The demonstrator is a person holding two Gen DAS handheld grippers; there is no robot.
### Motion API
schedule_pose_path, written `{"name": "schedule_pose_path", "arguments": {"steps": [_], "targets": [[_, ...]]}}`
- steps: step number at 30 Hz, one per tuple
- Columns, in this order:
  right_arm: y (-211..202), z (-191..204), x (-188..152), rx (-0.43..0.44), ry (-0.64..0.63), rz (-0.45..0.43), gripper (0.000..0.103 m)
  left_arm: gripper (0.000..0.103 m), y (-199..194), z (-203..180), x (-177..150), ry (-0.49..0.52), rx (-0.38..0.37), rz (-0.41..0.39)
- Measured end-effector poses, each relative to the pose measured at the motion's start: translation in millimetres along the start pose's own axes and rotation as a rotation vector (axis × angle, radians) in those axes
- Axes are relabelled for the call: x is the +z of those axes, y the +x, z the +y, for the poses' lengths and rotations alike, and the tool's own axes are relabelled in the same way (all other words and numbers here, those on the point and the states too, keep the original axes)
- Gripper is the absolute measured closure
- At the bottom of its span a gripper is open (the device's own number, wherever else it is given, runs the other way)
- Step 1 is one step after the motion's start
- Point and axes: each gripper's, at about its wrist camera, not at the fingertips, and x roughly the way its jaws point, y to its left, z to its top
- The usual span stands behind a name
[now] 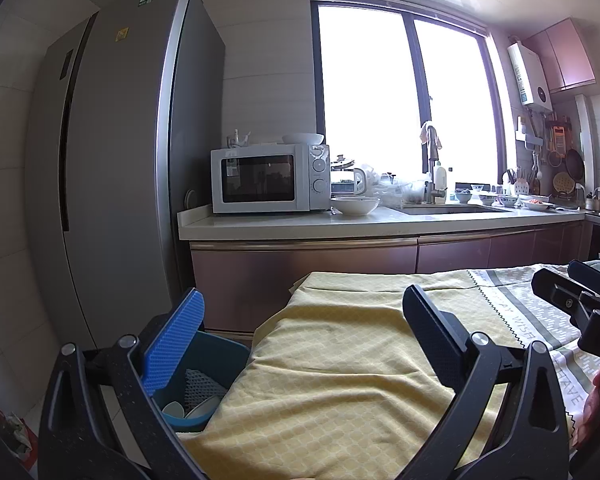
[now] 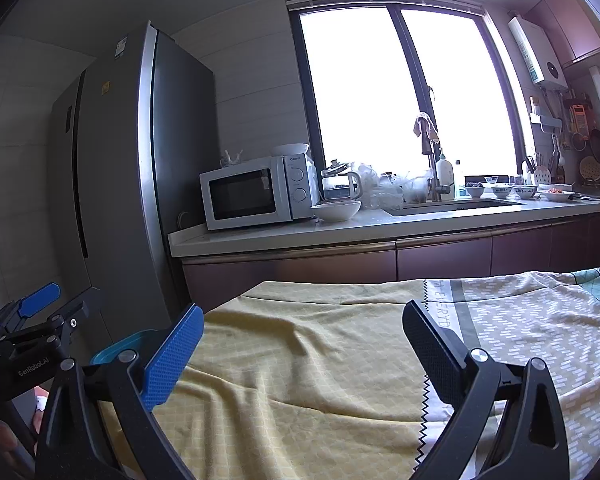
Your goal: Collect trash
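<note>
Hovering over the yellow cloth (image 1: 332,364), the left gripper (image 1: 300,320) stands wide open and empty, with the blue bin (image 1: 220,354) just beside the cloth's left edge, holding a few pieces. From the right wrist, the right gripper (image 2: 302,338) also gapes empty above the cloth, the bin's rim (image 2: 116,346) at lower left.

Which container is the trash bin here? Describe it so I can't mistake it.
Start at the tall grey fridge, then drop to the floor beside the yellow cloth-covered table. The bin stands there by the table's left edge: an open teal-blue tub with items inside, the only container at floor level.
</note>
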Motion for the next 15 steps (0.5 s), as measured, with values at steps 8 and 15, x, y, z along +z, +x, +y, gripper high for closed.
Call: {"name": "schedule_pose_path", "arguments": {"steps": [8, 15], "targets": [[1.2, 0.4, -0.4, -0.002, 0.001, 0.0, 0.007, 0.005, 0.1, -0.8, 0.2, 0.002, 0.0, 0.001], [1.3, -0.3, -0.3, -0.001, 0.001, 0.0, 0.007, 0.005, 0.5, -0.9, 0.2, 0.002, 0.0, 0.002]]}}
